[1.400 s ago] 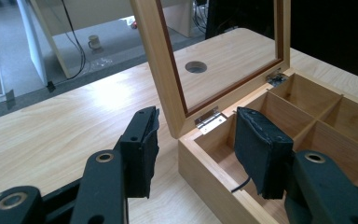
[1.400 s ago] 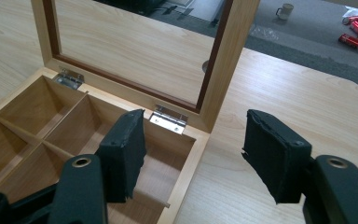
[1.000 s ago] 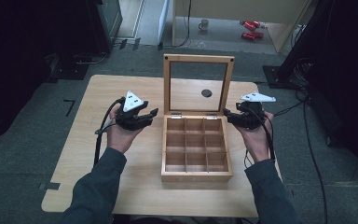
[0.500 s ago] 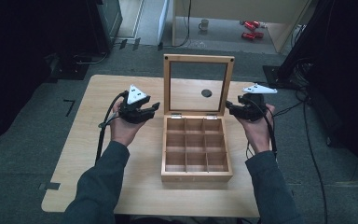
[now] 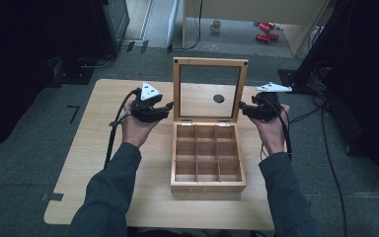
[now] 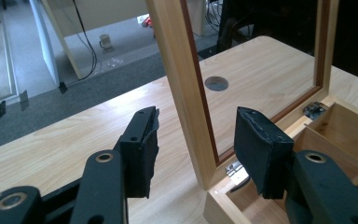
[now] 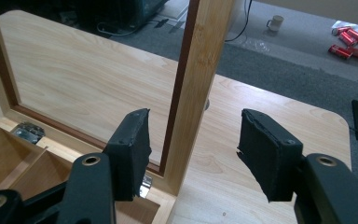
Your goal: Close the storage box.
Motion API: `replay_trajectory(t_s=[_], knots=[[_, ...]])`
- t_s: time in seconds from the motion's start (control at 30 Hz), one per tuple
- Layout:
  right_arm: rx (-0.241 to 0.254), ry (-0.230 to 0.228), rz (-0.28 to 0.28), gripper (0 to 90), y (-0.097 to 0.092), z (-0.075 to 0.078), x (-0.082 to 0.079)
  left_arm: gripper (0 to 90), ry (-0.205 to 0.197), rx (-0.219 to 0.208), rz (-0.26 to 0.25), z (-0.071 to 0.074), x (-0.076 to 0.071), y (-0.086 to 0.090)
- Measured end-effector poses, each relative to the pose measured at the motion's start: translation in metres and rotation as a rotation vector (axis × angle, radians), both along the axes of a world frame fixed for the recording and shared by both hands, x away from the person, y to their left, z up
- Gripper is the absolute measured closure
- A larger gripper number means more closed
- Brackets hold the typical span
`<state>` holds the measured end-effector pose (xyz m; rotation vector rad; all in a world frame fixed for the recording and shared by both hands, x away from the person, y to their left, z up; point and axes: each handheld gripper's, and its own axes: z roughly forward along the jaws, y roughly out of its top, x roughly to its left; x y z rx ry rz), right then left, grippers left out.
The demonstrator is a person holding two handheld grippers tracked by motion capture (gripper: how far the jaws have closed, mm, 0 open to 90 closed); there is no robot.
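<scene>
- While the wooden box (image 5: pixel 207 153) rests at the middle of the table (image 5: pixel 103 148) in the high view, its glass-framed lid (image 5: pixel 209 89) stands upright at the box's 12 o'clock edge. The left claw (image 5: pixel 165 107) waits at 9 o'clock of the lid and the right claw (image 5: pixel 242 106) at 3 o'clock, each just beside a side post. The compartments look empty.
- In the left gripper view, the left claw (image 6: pixel 193 144) is wide open and holds nothing. The left post of the lid (image 6: pixel 186 84) stands between the two jaws, and neither pad seems to touch it. A hinge (image 6: pixel 314 109) shows at 3 o'clock, and a round dark hole in the table (image 6: pixel 216 83) shows through the glass.
- In the right gripper view, the right claw (image 7: pixel 191 149) is also wide open and empty, with the right post of the lid (image 7: pixel 198 88) between the jaws and nearer to the left pad.
- I judge that the step in hand is to take the lid by both posts. The next move calls for closing both claws evenly on the frame, then tilting it on its hinges, probably down to shut the box.
- Hard to tell: whether a pad already brushes the wood, and the front of the box is cut off in both gripper views.
</scene>
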<state>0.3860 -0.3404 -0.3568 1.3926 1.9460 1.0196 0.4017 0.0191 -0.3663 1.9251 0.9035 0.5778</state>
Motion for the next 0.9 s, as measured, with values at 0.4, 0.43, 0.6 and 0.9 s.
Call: replay_trajectory(t_s=[0.4,0.43,0.6,0.9], knots=[[0.020,0.026,-0.012,41.6,0.005,0.000,0.025,47.3,0.025,0.010,0.018,0.000,0.021,-0.009],[0.020,0.026,-0.012,41.6,0.005,0.000,0.025,47.2,0.025,0.010,0.018,0.000,0.021,-0.009],[0.005,0.038,-0.014,39.2,0.010,0.003,0.035,46.8,0.042,-0.010,0.022,-0.002,0.031,-0.014],[0.023,0.043,-0.007,39.0,0.008,0.005,0.047,46.4,0.045,0.026,-0.010,0.002,0.039,-0.031]])
